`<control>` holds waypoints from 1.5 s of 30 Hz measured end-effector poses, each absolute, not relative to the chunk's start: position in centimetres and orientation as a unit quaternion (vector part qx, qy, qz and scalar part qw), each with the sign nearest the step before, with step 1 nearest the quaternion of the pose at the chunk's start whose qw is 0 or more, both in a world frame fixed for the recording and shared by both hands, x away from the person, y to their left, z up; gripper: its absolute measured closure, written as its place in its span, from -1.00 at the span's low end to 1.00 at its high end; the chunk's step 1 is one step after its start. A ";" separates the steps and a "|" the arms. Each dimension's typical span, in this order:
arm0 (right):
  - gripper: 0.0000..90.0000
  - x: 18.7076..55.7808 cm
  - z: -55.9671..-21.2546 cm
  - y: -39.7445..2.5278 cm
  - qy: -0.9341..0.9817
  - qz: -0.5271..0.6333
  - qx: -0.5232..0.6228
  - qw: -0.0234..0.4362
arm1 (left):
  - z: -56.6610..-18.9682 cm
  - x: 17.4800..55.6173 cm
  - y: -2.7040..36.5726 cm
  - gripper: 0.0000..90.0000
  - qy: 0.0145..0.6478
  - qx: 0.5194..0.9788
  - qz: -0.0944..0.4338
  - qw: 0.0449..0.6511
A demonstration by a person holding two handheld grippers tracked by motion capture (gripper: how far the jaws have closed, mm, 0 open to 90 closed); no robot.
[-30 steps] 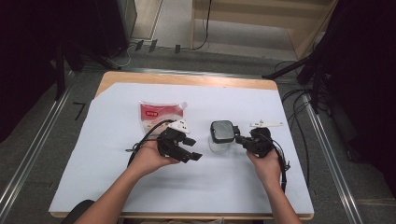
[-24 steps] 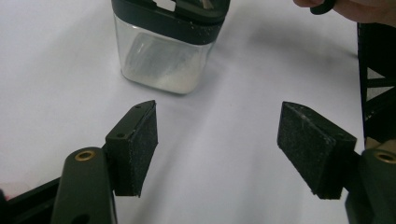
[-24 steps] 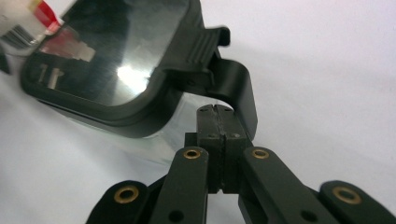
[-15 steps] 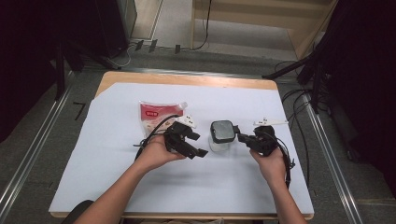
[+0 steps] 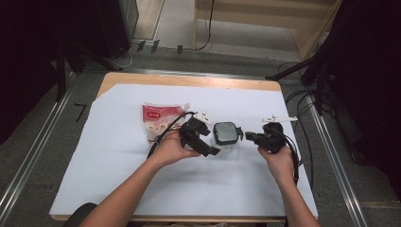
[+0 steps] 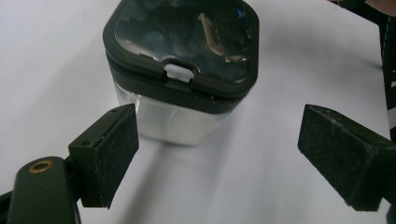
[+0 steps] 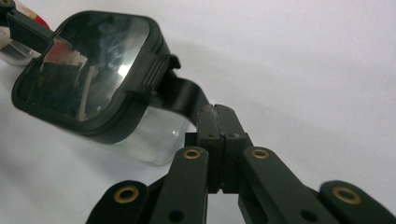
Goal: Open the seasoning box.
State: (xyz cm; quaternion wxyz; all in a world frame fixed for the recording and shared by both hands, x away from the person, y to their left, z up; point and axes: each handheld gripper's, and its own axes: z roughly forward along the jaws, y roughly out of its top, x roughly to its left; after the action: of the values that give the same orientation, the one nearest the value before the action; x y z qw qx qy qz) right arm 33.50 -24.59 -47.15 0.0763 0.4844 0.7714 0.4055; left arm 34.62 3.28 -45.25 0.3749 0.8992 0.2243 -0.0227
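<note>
Nearest, the left gripper [image 5: 206,142] is wide open, one black pad on each side, and it holds nothing; it stands just before the small clear square container with a black lid [image 5: 225,134]. The right gripper [image 5: 249,137] is closed tight on the black latch flap [image 7: 180,91] that sticks out from the lid's edge. The container rests upright near the middle of the white paper-covered counter [image 5: 142,189], between the two grippers. Farther, beside the left hand, lies a red and white plastic pouch [image 5: 158,120].
</note>
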 end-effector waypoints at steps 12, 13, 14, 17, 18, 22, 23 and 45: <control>1.00 34.1 -47.5 -23.9 0.783 0.394 0.475 0.079 | -45.6 35.6 2.1 -0.69 0.224 0.901 0.016 0.372; 1.00 34.1 -47.5 -23.9 0.783 0.394 0.475 0.078 | -45.7 35.6 2.0 -0.69 0.225 0.902 0.020 0.367; 1.00 34.2 -47.5 -23.9 0.783 0.396 0.473 0.078 | -45.8 35.5 1.8 -0.69 0.229 0.901 0.022 0.368; 1.00 34.1 -47.5 -23.9 0.783 0.395 0.475 0.078 | -46.0 35.6 1.4 -0.70 0.233 0.899 0.021 0.370; 1.00 34.1 -47.5 -23.9 0.782 0.396 0.474 0.079 | -46.1 35.7 1.4 -0.70 0.234 0.899 0.018 0.369; 1.00 34.1 -47.5 -24.0 0.781 0.398 0.474 0.078 | -46.3 36.0 1.1 -0.69 0.239 0.898 0.014 0.370; 1.00 34.1 -47.5 -24.0 0.781 0.398 0.474 0.078 | -46.4 36.0 1.0 -0.69 0.239 0.898 0.015 0.368; 1.00 34.1 -47.6 -23.8 0.782 0.396 0.475 0.076 | -45.5 36.0 0.2 -0.64 0.206 0.918 0.039 0.337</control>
State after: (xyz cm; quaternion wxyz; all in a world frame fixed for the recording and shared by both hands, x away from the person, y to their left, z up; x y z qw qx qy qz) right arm 34.09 -23.84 -47.56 0.0764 0.4755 0.7818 0.3961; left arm 36.01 0.18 -45.47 0.3368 0.9179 0.2063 0.0388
